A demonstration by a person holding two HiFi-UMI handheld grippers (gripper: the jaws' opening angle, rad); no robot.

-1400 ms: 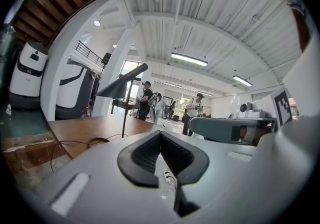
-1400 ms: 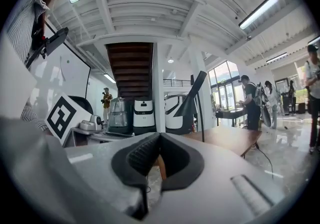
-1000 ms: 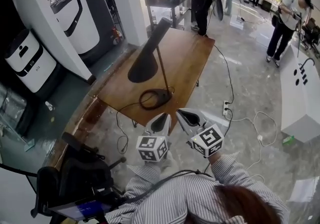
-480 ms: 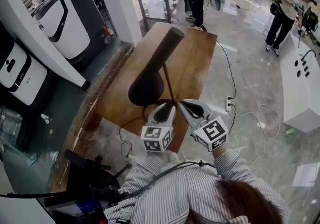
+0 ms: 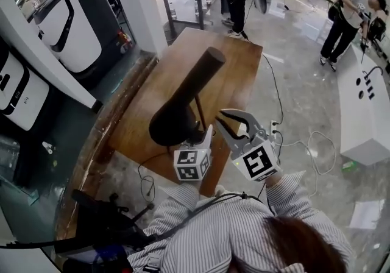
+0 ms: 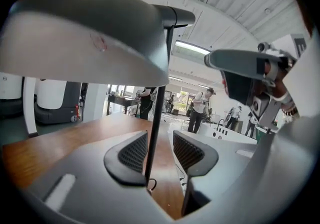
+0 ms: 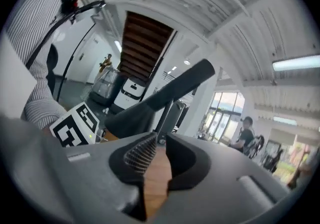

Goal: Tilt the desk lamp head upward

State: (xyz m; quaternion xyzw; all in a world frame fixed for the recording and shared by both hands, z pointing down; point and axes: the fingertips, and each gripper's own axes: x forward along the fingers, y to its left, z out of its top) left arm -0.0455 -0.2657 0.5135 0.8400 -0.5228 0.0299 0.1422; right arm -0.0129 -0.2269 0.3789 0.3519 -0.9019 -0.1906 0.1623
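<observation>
A long wooden table ran from near to far across a pale stone floor, with people standing at the far end of the room. On the near part of the table stood the black desk lamp; its cone-shaped lamp head slanted, with the wide mouth low on the near left and the narrow end raised toward the far right. A thin lamp stem dropped from the head to the table. The left gripper reached level under the head. Its jaws had just been opening and stood wide apart, with the stem upright in the gap, close to the left-hand pad. Whether the stem touched that pad could not be made out; neither pad squeezed it. The right gripper was just right of the left one, near the head's rim. Its jaws had just been opening and were parted by a narrow slit, through which only the wood showed, and they held nothing. A dark cord looped on the floor off the table's near left corner.
</observation>
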